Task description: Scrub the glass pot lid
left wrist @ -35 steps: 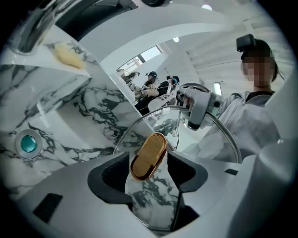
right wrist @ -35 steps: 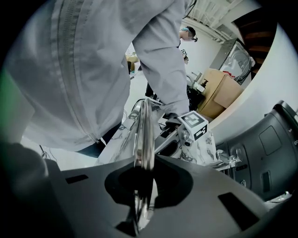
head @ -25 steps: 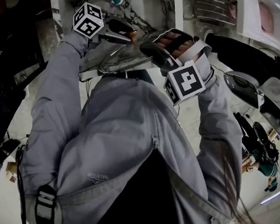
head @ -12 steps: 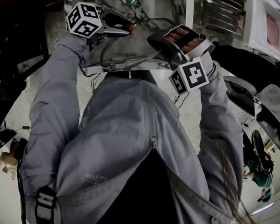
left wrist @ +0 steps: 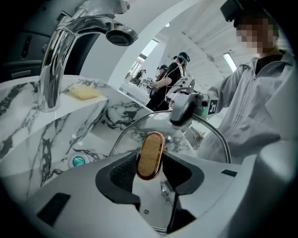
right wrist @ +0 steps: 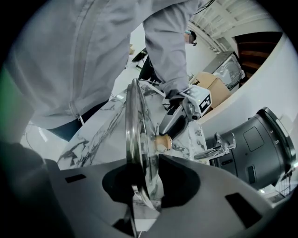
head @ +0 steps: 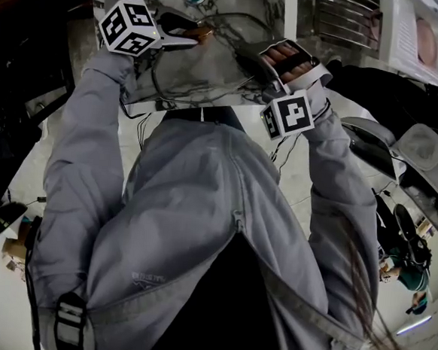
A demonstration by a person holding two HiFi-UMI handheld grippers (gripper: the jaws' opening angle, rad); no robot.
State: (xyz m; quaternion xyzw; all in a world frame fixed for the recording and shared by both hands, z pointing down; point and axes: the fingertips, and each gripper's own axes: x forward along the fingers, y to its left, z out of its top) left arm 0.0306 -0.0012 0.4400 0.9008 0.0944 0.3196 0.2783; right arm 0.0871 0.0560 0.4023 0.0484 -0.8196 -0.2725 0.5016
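The glass pot lid [head: 205, 67] with a steel rim is held on edge over the marble sink [head: 240, 6]. My left gripper [left wrist: 150, 163] has the lid's wooden knob [left wrist: 150, 155] between its jaws, which are closing, and both pads touch the knob. The right gripper view shows that same grip on the knob [right wrist: 163, 141]. My right gripper [right wrist: 148, 182] straddles the lid's rim [right wrist: 135, 139]; its jaws are opening, with the rim near the left jaw and a gap on the other side. In the head view the left gripper [head: 194, 36] and right gripper [head: 252, 56] face each other across the lid.
A chrome faucet [left wrist: 60, 60] arches over the basin, with a yellow sponge [left wrist: 84, 91] on the ledge behind it. A teal drain stopper [left wrist: 77, 161] sits in the basin floor. A dish rack [head: 341, 14] stands at the right. Other people stand in the background.
Both grippers and the lid have shifted further over the sink. The left jaws have come in onto the knob. The lid has tilted flatter toward the basin.
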